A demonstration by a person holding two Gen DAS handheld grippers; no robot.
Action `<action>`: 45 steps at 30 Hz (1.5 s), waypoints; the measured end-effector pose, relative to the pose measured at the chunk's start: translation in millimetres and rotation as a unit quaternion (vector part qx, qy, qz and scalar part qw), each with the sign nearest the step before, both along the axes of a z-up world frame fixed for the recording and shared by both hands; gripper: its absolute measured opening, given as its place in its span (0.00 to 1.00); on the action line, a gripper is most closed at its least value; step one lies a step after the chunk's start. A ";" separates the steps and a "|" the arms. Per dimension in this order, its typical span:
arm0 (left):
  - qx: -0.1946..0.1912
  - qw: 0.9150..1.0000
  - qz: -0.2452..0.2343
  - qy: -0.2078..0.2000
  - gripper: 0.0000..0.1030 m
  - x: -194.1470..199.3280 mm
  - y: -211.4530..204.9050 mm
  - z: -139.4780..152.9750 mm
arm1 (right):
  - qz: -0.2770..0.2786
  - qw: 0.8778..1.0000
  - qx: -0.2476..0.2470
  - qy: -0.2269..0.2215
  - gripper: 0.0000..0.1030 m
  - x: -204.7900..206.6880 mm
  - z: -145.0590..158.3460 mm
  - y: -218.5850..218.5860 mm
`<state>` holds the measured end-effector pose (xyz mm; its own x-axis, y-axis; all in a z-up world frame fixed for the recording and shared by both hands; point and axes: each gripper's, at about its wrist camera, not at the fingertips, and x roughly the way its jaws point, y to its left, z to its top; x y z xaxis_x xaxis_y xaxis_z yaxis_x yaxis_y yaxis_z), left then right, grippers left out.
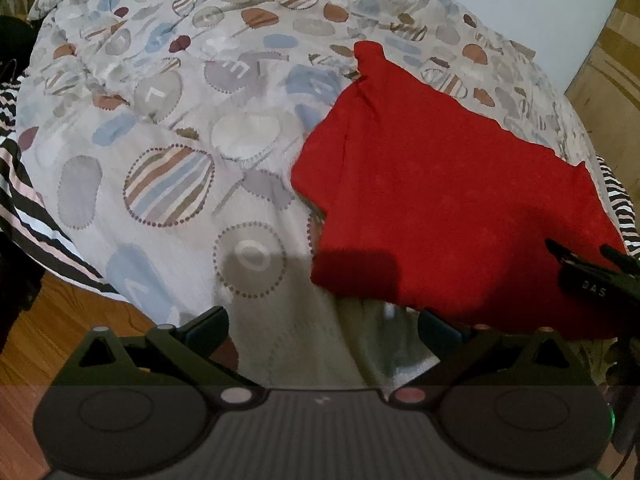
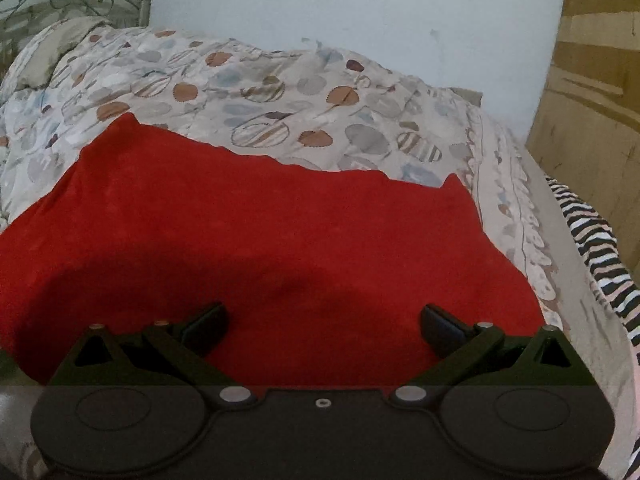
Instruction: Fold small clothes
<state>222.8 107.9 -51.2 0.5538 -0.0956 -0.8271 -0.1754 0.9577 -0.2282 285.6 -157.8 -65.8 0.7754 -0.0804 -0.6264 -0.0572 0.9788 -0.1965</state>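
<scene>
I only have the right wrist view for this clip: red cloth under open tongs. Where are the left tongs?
Observer: The left tongs sit at the cloth's near-left corner, over the quilt, jaws open.
Operator: Anything to the left of the bed?
Observer: Yes, wooden floor shows below the bed's near-left edge.
Operator: Is my tool visible from there?
Observer: The right tongs show at the far right, over the cloth's near-right part.
Operator: How does the cloth's far-left corner look?
Observer: It ends in a narrow, wrinkled tab pointing toward the wall.
</scene>
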 end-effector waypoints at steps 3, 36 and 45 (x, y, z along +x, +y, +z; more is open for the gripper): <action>-0.005 1.000 0.000 0.003 1.00 -0.4 -0.8 -1.2 | 0.000 1.000 -0.003 0.000 1.00 0.2 -1.3 1.7; 0.025 0.994 0.018 -0.102 1.00 62.9 12.3 16.4 | -0.023 0.991 -0.003 -0.130 1.00 -40.7 -25.0 2.8; 0.040 0.996 -0.006 -0.083 1.00 94.9 12.4 10.0 | -0.025 0.990 -0.002 -0.137 1.00 -42.0 -28.2 4.6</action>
